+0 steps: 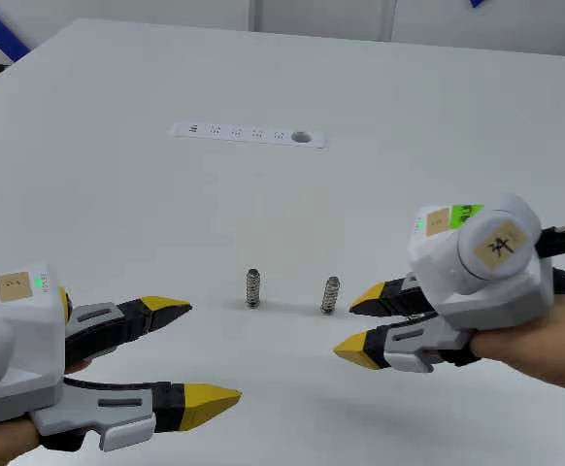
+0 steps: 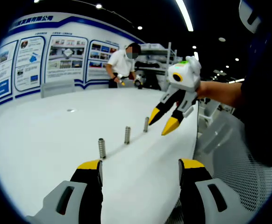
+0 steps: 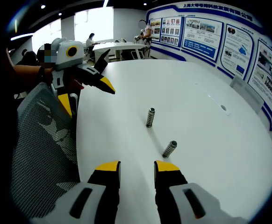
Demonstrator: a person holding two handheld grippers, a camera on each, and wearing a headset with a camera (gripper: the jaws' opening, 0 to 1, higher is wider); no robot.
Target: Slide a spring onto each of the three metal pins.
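Two short upright pins wrapped in spring coils stand on the white table, the left one [image 1: 253,288] and the right one [image 1: 330,295]. The left gripper view shows three such coiled pins in a row, near [image 2: 101,148], middle [image 2: 127,135] and far [image 2: 146,124]. My left gripper [image 1: 200,354] hovers open at the front left, jaws wide and empty [image 2: 140,165]. My right gripper [image 1: 352,327] is open just right of the right pin, nothing between its jaws [image 3: 137,167]. Its fingers cover the spot where the third pin stands in the head view. Ahead of it stand two coiled pins [image 3: 169,149] [image 3: 150,117].
A white power strip [image 1: 249,133] lies further back on the table [image 1: 117,194]. A mesh chair [image 3: 38,140] sits beside the table's front edge. A person [image 2: 122,65] stands far behind the table.
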